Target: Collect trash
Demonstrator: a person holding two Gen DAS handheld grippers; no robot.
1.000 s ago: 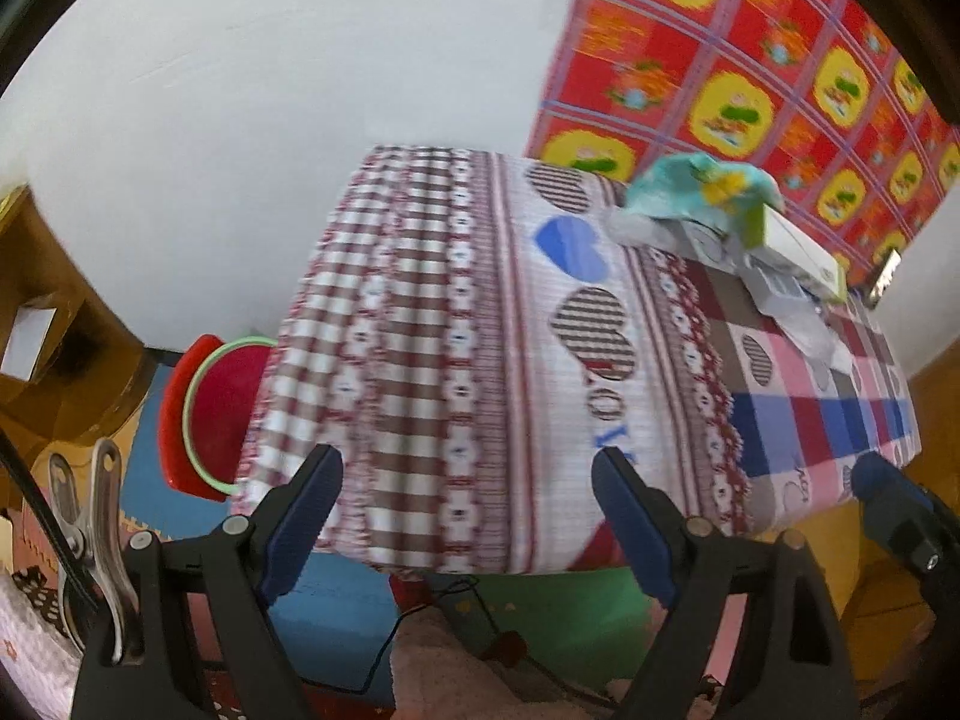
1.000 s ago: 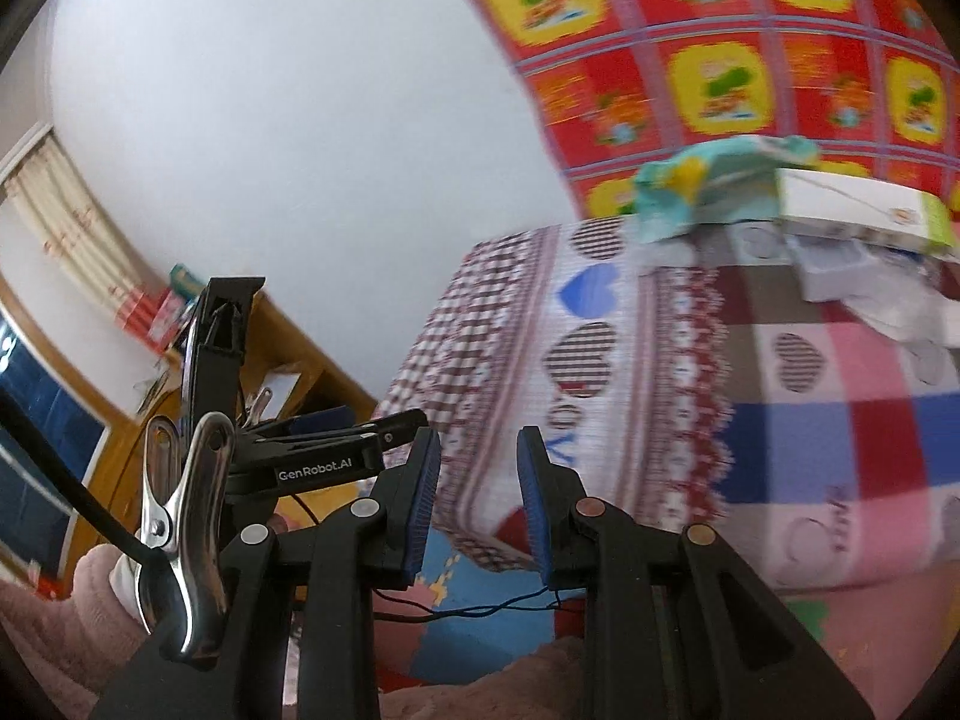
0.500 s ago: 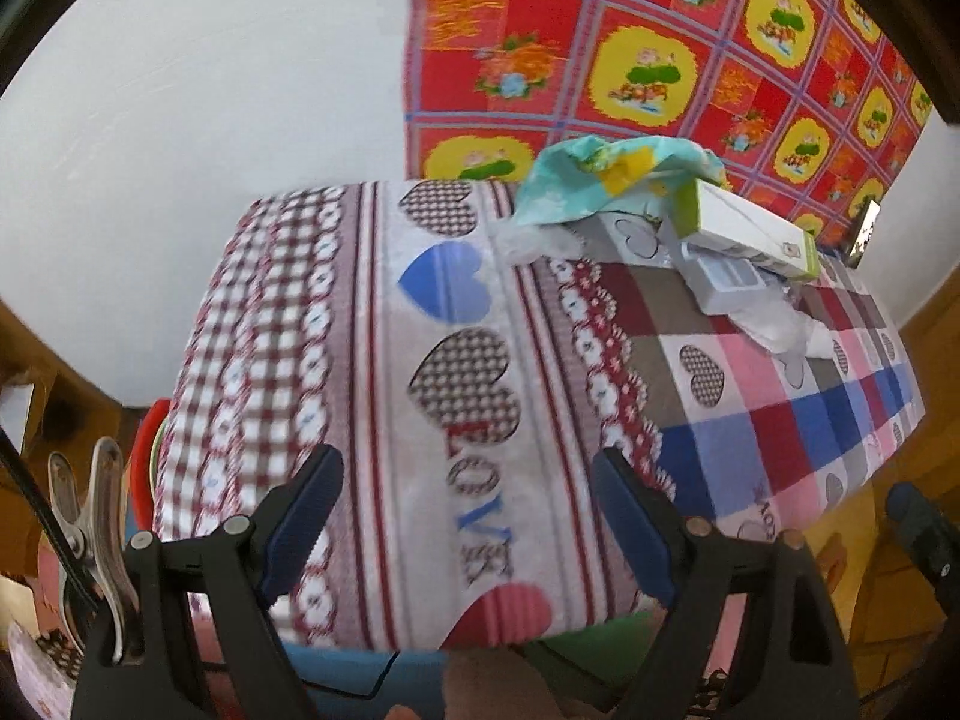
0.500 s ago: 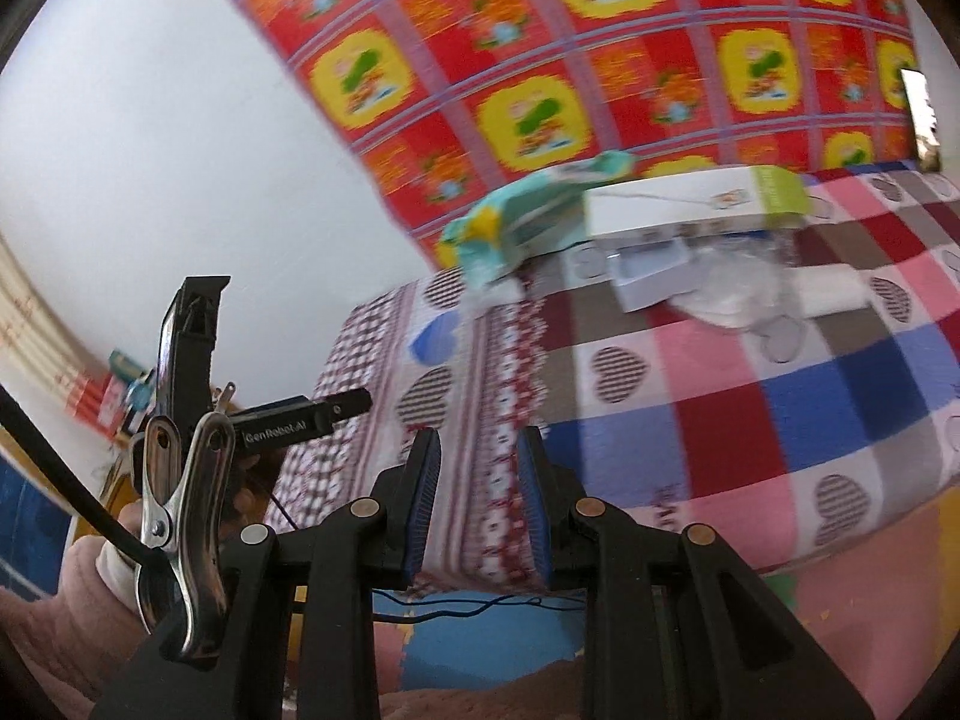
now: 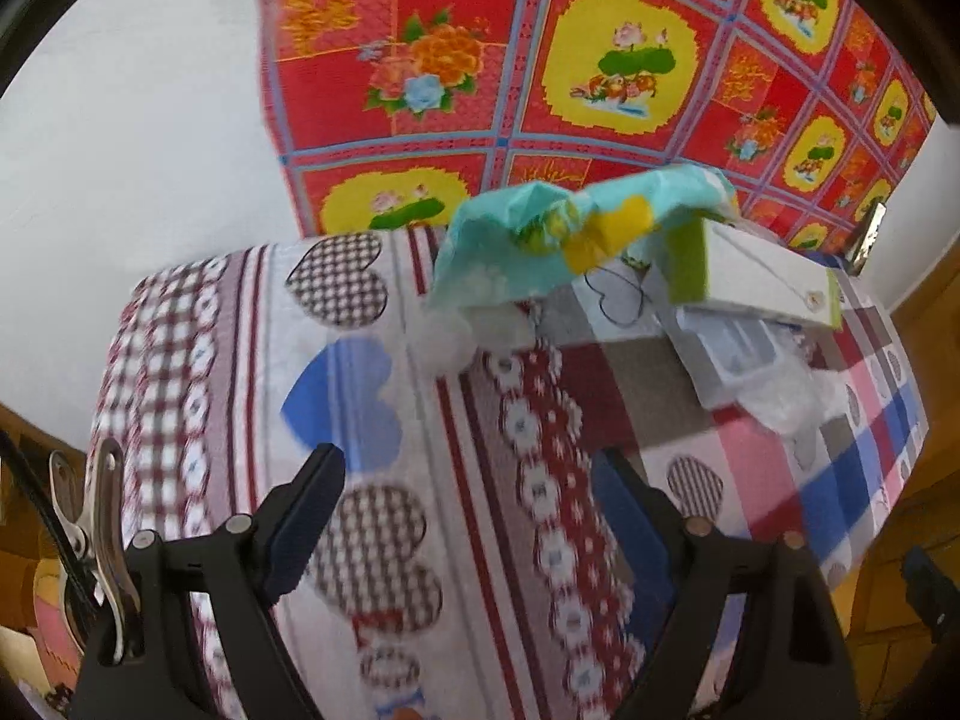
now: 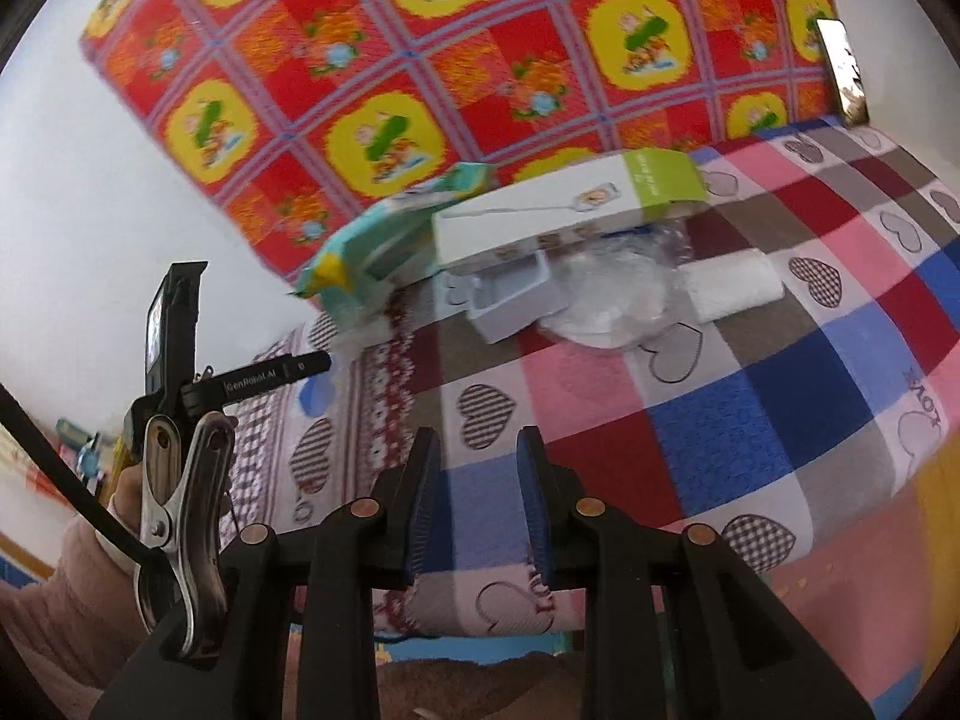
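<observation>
A pile of trash lies at the far side of the table [image 5: 372,420]: a teal and yellow wrapper [image 5: 576,228], a long white and green box [image 5: 762,282], a small white box [image 5: 726,366], crumpled clear plastic [image 5: 786,402] and a white tissue wad [image 5: 444,336]. My left gripper [image 5: 468,474] hangs open and wide above the near left part of the cloth, well short of the pile. In the right wrist view the same wrapper [image 6: 384,240], long box [image 6: 570,210], small box [image 6: 516,300], plastic [image 6: 618,294] and a rolled white paper [image 6: 732,288] show. My right gripper [image 6: 478,474] stands narrowly open, empty, over the front edge.
A heart and check patterned cloth [image 6: 780,396] covers the table and drapes over its edges. A red and yellow floral sheet [image 6: 420,60] hangs on the wall behind. A hand in a pink sleeve [image 6: 60,570] holds the left tool at the left. Wooden furniture [image 5: 918,360] stands at the right.
Both grippers have moved in towards the table, and the trash pile is larger and closer in each view. The left one now hangs over the tabletop. Neither pair of jaws changed its gap.
</observation>
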